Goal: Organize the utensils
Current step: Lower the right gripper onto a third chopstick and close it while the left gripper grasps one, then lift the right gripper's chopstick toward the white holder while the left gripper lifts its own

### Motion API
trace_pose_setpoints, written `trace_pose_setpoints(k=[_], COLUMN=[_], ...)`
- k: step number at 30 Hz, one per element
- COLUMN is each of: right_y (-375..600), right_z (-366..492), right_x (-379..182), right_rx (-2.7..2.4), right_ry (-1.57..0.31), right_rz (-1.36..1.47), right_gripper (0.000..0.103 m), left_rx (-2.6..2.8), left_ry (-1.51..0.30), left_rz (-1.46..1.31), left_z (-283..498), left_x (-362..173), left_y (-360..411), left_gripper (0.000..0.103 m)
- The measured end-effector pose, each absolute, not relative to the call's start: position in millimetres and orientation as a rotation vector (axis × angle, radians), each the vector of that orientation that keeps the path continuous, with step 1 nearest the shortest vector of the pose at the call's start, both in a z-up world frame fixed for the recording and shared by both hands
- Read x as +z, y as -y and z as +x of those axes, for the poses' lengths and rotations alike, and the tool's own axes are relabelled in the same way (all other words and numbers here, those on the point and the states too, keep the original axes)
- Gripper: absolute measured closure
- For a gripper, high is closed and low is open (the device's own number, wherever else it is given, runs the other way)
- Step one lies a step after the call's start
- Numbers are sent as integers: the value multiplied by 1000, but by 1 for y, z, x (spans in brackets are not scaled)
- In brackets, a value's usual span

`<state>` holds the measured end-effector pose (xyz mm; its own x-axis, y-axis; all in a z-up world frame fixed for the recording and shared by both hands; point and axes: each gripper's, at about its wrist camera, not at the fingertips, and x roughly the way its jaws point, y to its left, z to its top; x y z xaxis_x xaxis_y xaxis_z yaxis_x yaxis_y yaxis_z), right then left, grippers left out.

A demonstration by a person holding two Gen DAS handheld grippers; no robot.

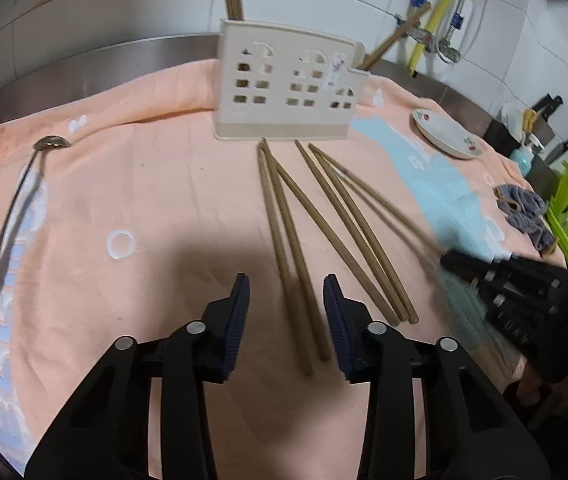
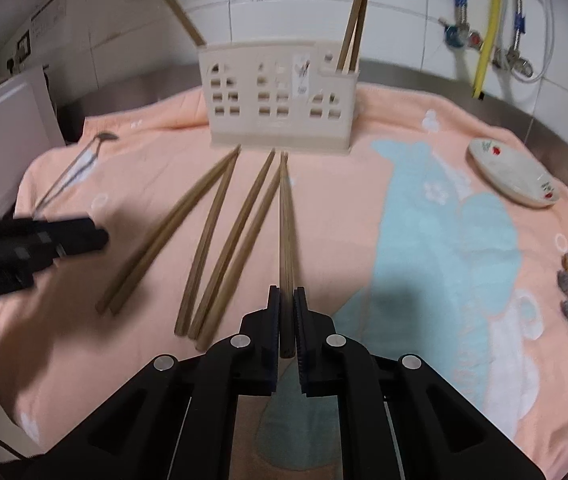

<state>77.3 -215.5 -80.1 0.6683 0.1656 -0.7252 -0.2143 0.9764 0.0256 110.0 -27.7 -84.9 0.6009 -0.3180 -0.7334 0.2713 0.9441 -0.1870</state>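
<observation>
Nearest the right wrist camera, the right gripper (image 2: 287,300) pinches one brown wooden chopstick (image 2: 286,216), its butt hidden between the pads. The left gripper (image 1: 286,294) hangs spread above loose brown wooden chopsticks (image 1: 284,240) on the peach towel (image 1: 164,200). Beyond, the beige perforated plastic utensil holder (image 1: 284,88) stands upright, holding chopsticks cut off by the frame.

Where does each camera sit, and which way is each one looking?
Left wrist: rides the open left tool, facing the beige holder over loose chopsticks; the right tool shows at the right edge.
Right wrist: rides the right tool, shut on a chopstick, facing the holder; the left tool shows at left.
Both share holder, chopsticks, spoon, plate.
</observation>
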Motion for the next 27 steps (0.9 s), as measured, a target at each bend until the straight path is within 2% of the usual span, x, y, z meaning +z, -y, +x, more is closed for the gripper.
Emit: trace_pose_setpoints(k=[5,14,27], right_y=[220,221,218], right_z=[76,72,73], right_x=[-55,-27,-11], right_rx=[214,231,247], right_ry=[-744,-666,-620], right_rz=[-66,-78,-99], right_gripper=[96,96,96], left_rx=[-362,-335,-291], left_ry=[-892,-930,-948], left_rz=[-48,-54,-17], left_z=[114,127,133], left_x=[-96,-112,-118], left_y=[37,39,50], left_gripper=[82,90,91])
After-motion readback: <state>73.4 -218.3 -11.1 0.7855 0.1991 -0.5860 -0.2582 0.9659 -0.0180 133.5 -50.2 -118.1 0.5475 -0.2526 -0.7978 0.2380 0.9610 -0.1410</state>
